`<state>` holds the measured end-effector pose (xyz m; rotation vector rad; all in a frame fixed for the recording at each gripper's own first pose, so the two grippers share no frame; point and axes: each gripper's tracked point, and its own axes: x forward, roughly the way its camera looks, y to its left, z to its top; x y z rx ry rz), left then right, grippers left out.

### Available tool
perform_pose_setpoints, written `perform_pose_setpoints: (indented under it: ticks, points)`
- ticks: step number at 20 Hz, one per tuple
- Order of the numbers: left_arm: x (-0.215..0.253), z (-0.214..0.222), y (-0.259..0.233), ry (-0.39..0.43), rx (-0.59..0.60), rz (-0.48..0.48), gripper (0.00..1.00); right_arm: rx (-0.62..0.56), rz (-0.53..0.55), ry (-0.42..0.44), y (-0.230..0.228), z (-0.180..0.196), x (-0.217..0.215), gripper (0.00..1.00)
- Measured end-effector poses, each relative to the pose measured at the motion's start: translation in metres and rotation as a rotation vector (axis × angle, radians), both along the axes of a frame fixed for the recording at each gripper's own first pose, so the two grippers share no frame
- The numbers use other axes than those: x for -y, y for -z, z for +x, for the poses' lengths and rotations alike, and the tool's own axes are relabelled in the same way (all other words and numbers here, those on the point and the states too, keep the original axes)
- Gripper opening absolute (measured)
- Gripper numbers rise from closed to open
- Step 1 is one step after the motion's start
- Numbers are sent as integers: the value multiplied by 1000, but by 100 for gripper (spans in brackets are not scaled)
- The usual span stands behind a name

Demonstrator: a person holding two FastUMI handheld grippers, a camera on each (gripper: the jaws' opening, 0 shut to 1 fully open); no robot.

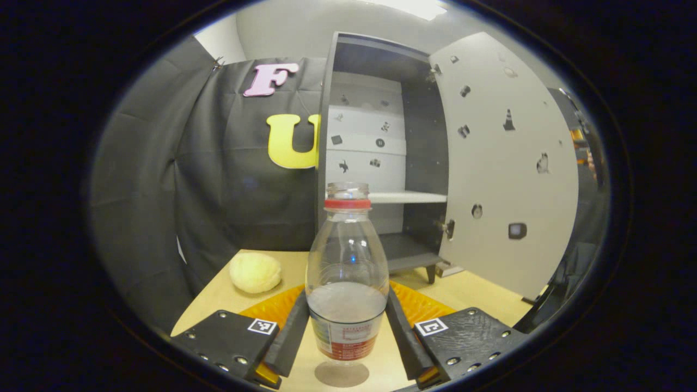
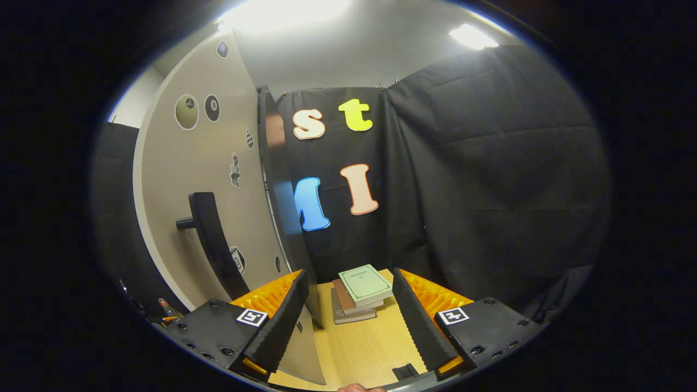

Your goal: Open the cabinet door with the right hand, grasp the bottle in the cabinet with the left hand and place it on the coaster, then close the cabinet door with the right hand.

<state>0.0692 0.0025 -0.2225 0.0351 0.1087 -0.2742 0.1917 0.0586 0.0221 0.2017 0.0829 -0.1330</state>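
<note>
A clear bottle (image 1: 347,256) with a red neck ring and a little liquid in it stands upright between the fingers of my left gripper (image 1: 347,296), which press on its two sides. A grey round coaster (image 1: 342,375) lies directly under its base; I cannot tell whether they touch. Behind it the dark cabinet (image 1: 381,163) stands open, its pale door (image 1: 506,174) swung out to the right. In the right gripper view the same door (image 2: 218,163) with its black handle (image 2: 209,239) is on the left. My right gripper (image 2: 349,275) is open, with the door's free edge (image 2: 283,228) just inside its left finger.
A pale yellow round object (image 1: 255,272) lies on the wooden table (image 1: 479,294) left of the bottle. A stack of books (image 2: 362,294) sits on the table ahead of the right gripper. Black cloth walls close in the booth.
</note>
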Motion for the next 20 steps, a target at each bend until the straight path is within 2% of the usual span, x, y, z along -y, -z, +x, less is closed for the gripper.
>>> perform_pose_setpoints:
  ticks: [2, 4, 8, 11, 13, 16, 17, 18, 19, 20]
  points:
    - [-6, 6, 33, -13, -37, -5, 76, -16, -3, 12, 5, -6, -5, 98]
    - [-16, 6, 59, -34, -60, -36, 75, -27, -18, 27, 10, -13, -7, 98]
    - [-32, 9, 94, -79, -76, -76, 77, -75, -36, 35, 21, -20, -14, 98]
    - [-29, 9, 114, -77, -96, -60, 74, -86, -35, 41, 24, -22, -18, 98]
    - [-21, 3, 130, -64, -104, -36, 77, -96, -41, 45, 27, -23, -20, 98]
    - [-15, 1, 127, -51, -71, -4, 74, -116, -40, 52, 36, -26, -22, 98]
    - [-14, 1, 126, -50, -68, 2, 77, -121, -35, 53, 37, -27, -23, 98]
    - [-14, -1, 125, -50, -70, 5, 75, -124, -32, 54, 39, -27, -25, 98]
    - [-14, -2, 126, -52, -71, 2, 77, -127, -31, 53, 40, -26, -26, 98]
    - [-14, -3, 126, -52, -71, -1, 75, -129, -33, 52, 41, -25, -27, 100]
